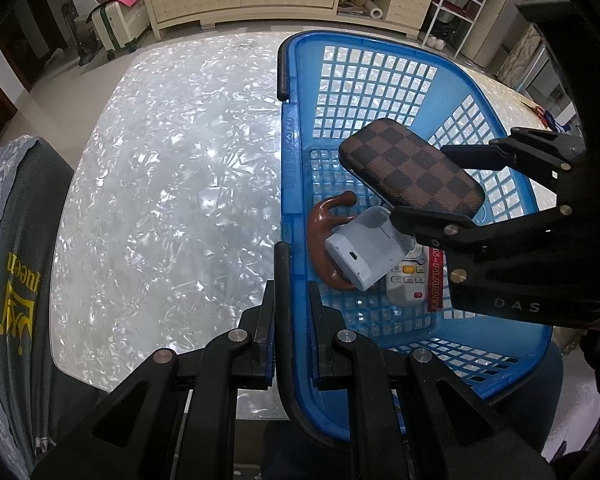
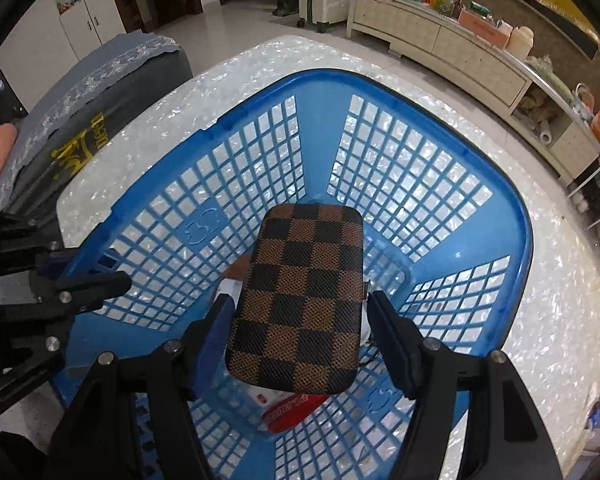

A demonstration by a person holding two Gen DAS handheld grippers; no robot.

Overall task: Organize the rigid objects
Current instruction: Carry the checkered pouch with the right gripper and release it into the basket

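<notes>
Here the right tool point(image 2: 300, 320) grips a checkered case point(image 2: 300, 300) over the blue basket point(image 2: 516, 216); the left tool point(image 1: 290, 344) clamps its black handle point(image 1: 283, 280).

A blue basket point(image 1: 296, 184) with lattice walls and floor is sitting on the pearly white tabletop point(image 1: 172, 184), its black handle point(image 1: 284, 280) folded down along the near rim. A brown-and-black checkered case point(image 2: 300, 300), flat and rounded at the corners, is hanging tilted above the basket's floor, gripped across its short width. Lying on the floor below it are a glossy brown curved hook-shaped piece point(image 1: 324, 216), a pale blue-grey box point(image 1: 364, 252) with a small slot in its end resting against that piece, a white remote point(image 1: 406, 280) with coloured buttons, and a red-and-white flat pack point(image 1: 436, 280) partly hidden under the others.
</notes>
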